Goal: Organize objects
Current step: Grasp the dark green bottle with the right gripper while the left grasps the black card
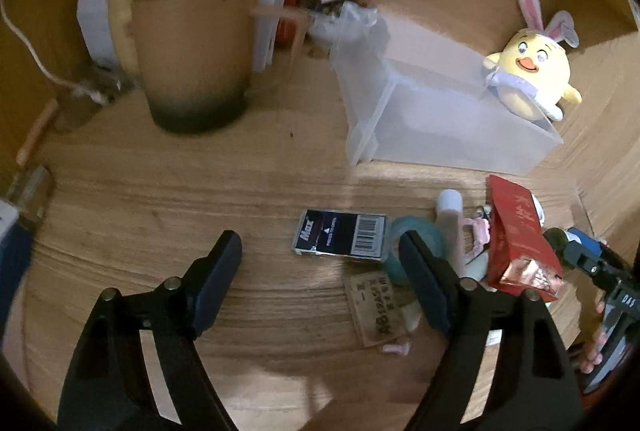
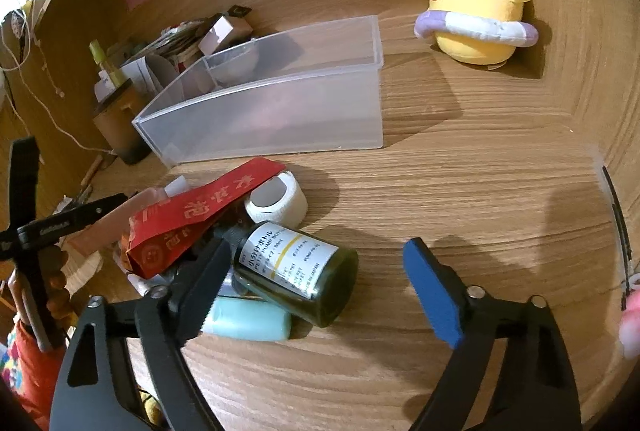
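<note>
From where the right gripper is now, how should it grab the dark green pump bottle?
Grip the dark green pump bottle across its labelled barrel, coming down from above. It lies on its side, so the round body offers two opposite faces. Its neck end is buried under the red packet, and the pale blue bottle crowds its near side. The right gripper is open.

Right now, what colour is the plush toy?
Yellow plush toy with pink-lined bunny ears; clearest in the right wrist view.

Left hand-held gripper [image 1: 320, 255] jaws apart, nothing between; right hand-held gripper [image 2: 320, 263] likewise, angled down.
</note>
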Available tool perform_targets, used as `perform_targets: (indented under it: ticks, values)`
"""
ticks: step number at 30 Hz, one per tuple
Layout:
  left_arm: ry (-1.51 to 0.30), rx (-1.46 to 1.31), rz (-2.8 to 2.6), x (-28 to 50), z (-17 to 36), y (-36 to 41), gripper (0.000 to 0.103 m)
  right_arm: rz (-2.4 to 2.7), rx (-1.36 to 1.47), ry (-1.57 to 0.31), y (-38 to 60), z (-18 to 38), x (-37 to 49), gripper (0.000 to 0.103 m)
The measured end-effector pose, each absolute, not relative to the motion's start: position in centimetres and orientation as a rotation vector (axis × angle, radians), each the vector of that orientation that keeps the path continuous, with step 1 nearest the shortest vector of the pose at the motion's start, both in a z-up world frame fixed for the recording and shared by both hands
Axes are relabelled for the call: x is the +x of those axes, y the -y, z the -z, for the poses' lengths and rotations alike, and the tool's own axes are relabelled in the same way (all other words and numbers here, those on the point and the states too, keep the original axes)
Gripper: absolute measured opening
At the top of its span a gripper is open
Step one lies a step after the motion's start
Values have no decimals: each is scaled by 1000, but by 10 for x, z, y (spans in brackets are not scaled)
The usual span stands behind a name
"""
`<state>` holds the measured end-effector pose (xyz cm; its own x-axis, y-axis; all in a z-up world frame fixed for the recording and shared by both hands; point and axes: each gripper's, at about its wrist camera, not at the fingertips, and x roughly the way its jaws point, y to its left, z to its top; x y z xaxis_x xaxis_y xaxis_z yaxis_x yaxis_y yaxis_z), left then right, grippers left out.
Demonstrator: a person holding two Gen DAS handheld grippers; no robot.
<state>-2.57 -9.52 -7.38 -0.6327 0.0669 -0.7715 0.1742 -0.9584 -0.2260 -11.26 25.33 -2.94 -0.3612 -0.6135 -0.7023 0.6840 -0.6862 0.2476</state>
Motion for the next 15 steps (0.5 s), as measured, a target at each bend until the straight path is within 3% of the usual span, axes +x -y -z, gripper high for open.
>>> perform_targets:
  ticks: [6, 15]
  values:
    - [-416, 1321, 2740, -29, 75, 95, 77, 2067, 1038, -122, -246, 34, -114, 62]
    - [-374, 1335, 2716, -35, 73, 102, 43, 2129, 999, -126, -255, 32, -118, 62]
